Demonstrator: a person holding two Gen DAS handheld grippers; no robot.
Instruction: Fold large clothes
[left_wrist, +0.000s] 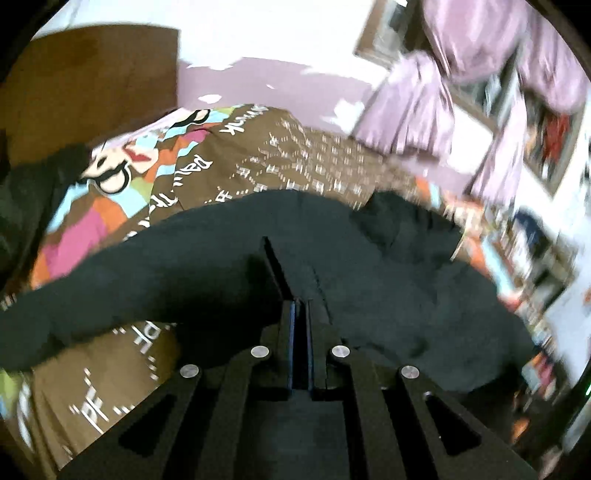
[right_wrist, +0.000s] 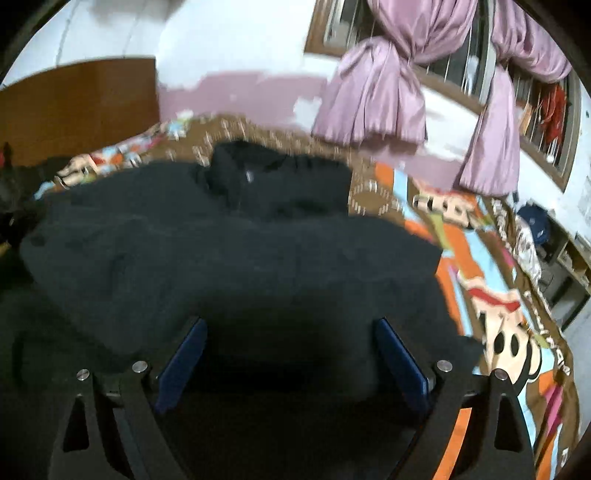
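A large black garment (left_wrist: 388, 266) lies on a bed with a brown cartoon-print cover (left_wrist: 280, 155). My left gripper (left_wrist: 295, 280) is shut on a fold of the black garment, with cloth between its blue pads. In the right wrist view the garment (right_wrist: 229, 251) is spread wide, its collar part (right_wrist: 280, 184) at the far side. My right gripper (right_wrist: 291, 332) is open, its blue pads (right_wrist: 184, 354) wide apart just above the garment's near edge, holding nothing.
The bed cover (right_wrist: 491, 295) shows bare to the right of the garment. A brown headboard (right_wrist: 77, 107) stands at the far left. Purple curtains (right_wrist: 376, 99) hang at a barred window. Cluttered shelves (right_wrist: 565, 258) stand to the right of the bed.
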